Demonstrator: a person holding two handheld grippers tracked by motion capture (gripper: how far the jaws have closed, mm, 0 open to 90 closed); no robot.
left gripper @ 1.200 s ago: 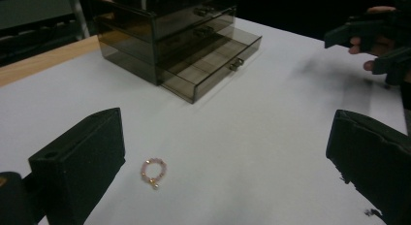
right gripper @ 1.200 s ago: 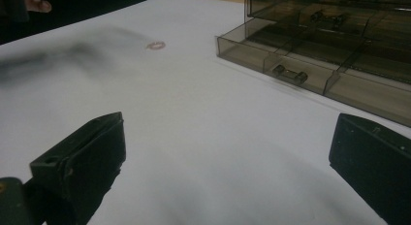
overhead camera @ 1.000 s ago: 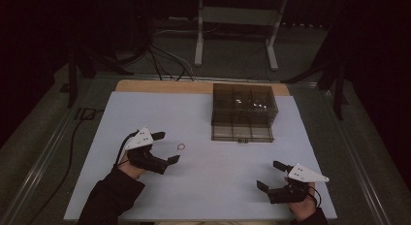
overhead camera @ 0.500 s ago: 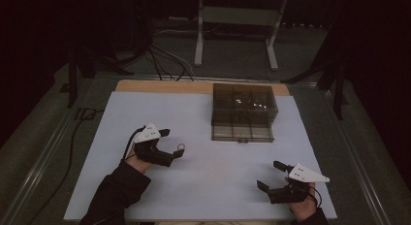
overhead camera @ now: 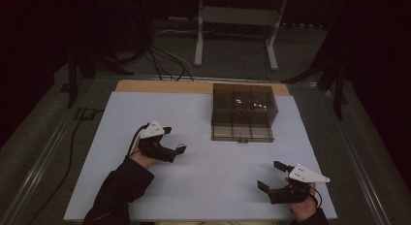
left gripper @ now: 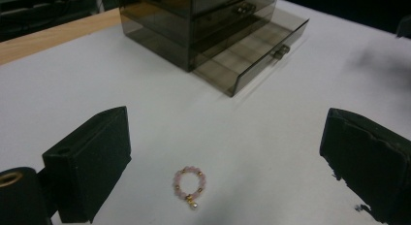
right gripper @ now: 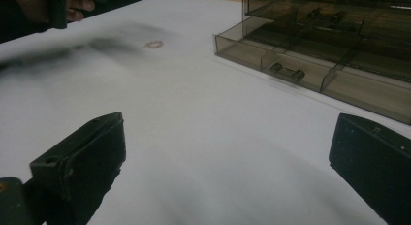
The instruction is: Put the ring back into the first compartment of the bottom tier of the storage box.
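Observation:
A small pink bead bracelet (left gripper: 189,186) with gold spacers lies flat on the white table top (left gripper: 271,152). My left gripper (left gripper: 228,137) is open, one jaw on each side of the bracelet, neither touching it. In the high view the left gripper (overhead camera: 175,139) sits left of centre. The right gripper (overhead camera: 269,175) rests open near the front right edge with nothing between its jaws. From the right gripper (right gripper: 228,152) view the bracelet (right gripper: 154,43) shows far off.
A smoky transparent drawer box (overhead camera: 245,104) stands at the back of the white table top (overhead camera: 145,108); its lowest drawer (overhead camera: 242,133) is pulled out, with a small handle (left gripper: 277,51) on its front. Small items lie in an upper drawer (right gripper: 329,15).
My left gripper has moved right and forward, so its jaws now straddle the bracelet. The right gripper has stayed where it was.

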